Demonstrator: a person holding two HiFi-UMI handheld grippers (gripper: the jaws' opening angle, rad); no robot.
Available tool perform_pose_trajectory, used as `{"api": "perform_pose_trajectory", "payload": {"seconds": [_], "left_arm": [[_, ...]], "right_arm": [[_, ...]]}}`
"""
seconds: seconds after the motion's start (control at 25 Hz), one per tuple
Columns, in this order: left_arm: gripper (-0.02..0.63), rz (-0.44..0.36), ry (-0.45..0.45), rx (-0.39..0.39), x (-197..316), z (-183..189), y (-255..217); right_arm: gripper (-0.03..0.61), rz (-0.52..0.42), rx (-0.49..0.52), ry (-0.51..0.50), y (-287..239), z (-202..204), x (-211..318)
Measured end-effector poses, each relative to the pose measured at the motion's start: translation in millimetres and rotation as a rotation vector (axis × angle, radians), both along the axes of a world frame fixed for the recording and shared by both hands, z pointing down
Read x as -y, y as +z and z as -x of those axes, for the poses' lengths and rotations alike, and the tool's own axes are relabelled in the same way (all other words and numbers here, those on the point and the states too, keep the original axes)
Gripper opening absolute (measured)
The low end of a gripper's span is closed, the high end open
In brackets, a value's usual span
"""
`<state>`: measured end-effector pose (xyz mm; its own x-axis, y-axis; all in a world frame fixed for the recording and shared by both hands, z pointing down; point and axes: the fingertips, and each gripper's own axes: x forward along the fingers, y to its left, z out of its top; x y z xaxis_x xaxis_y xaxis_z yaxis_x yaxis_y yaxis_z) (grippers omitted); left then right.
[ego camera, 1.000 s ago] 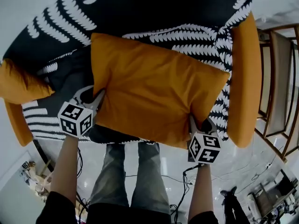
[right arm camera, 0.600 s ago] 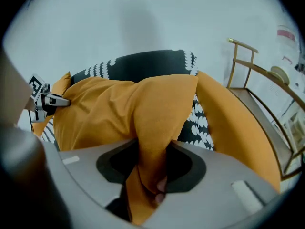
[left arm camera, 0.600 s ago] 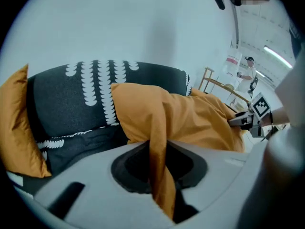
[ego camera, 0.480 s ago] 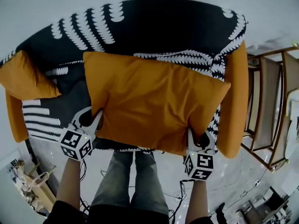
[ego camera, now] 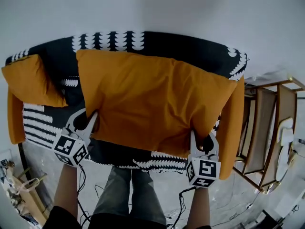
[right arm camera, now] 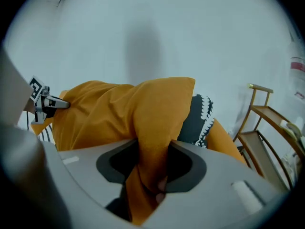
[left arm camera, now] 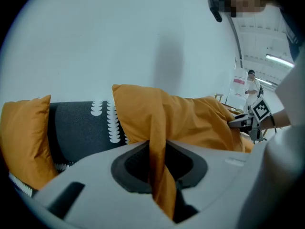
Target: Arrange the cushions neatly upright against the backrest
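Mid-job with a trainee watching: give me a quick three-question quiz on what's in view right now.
1. True or false: the left hand-held gripper and the right hand-held gripper are both shut on the big cushion.
2. The small cushion sits at which part of the sofa? A) the left gripper's end B) the right gripper's end C) the middle
3. Fill in: past the sofa's end on the right gripper's side stands a wooden ____.

Key
1. True. The left jaws have just been closing, with cushion fabric between them.
2. A
3. rack
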<state>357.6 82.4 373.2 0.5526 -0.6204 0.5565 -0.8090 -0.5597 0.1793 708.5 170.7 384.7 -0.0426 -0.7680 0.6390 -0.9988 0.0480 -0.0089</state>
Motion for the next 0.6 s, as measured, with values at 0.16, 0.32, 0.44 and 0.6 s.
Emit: {"api": "perform_pose_trajectory", "payload": {"seconds": [0.16, 0.32, 0.44, 0.6], "left_arm": [[0.075, -0.040, -0.037, -0.019, 23, 6, -3], [0.077, -0.041, -0.076, -0.027, 38, 9, 5], [0.078, -0.027, -0.092, -0.016, 53, 6, 17], [0.081, 0.015, -0.099, -0.001, 63, 5, 39]], "right_arm": [[0.181, -0.053, -0.040, -0.046, -11, 0, 38], [0.184, -0.067, -0.046, -0.080, -7, 0, 67], [0.187, -0.059, -0.040, -0.089, 4, -6, 85], [0.191, -0.028, -0.017, -0.081, 28, -12, 95]]}}
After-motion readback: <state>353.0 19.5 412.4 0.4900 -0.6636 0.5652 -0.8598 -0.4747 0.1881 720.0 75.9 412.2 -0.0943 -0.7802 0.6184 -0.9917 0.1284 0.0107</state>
